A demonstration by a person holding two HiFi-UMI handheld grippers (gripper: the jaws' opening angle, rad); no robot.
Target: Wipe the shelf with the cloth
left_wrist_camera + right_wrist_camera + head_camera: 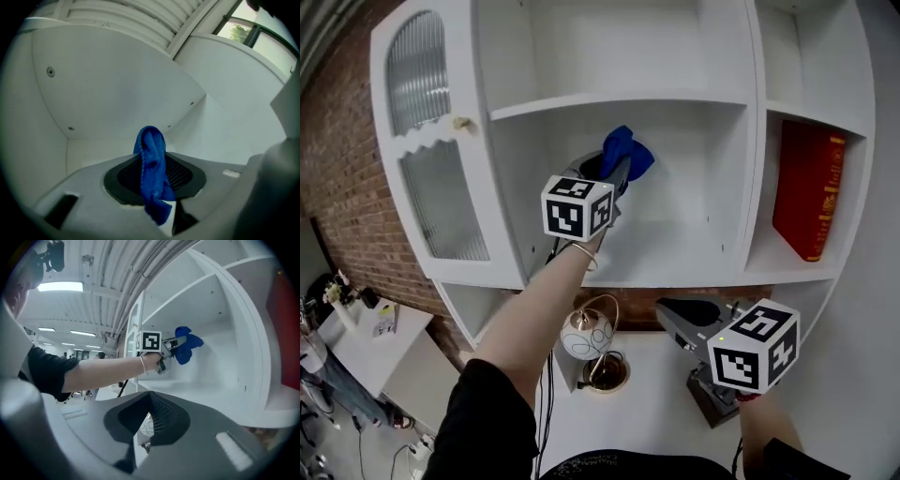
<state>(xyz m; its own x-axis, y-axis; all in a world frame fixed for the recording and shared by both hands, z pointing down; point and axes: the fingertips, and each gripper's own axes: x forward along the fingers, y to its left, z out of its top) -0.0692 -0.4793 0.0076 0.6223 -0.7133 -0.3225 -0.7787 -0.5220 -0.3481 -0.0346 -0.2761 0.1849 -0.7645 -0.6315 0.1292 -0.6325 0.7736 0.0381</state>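
Note:
A blue cloth (627,152) hangs bunched from my left gripper (617,176), which is shut on it. That gripper is raised inside the middle compartment of the white shelf unit (675,264), well above the shelf board. In the left gripper view the cloth (152,161) is pinched between the jaws, in front of the compartment's bare white back wall (117,93). My right gripper (673,319) is held low, below the shelf board, jaws together with nothing in them. In the right gripper view the cloth (186,346) and the left gripper (169,347) show over the shelf board (211,380).
A red book (806,187) leans in the right compartment. A glass-fronted cabinet door (431,159) closes the left one. Below the shelf, a small lamp with a white patterned globe (589,336) and a cable stand on the white desk (656,412).

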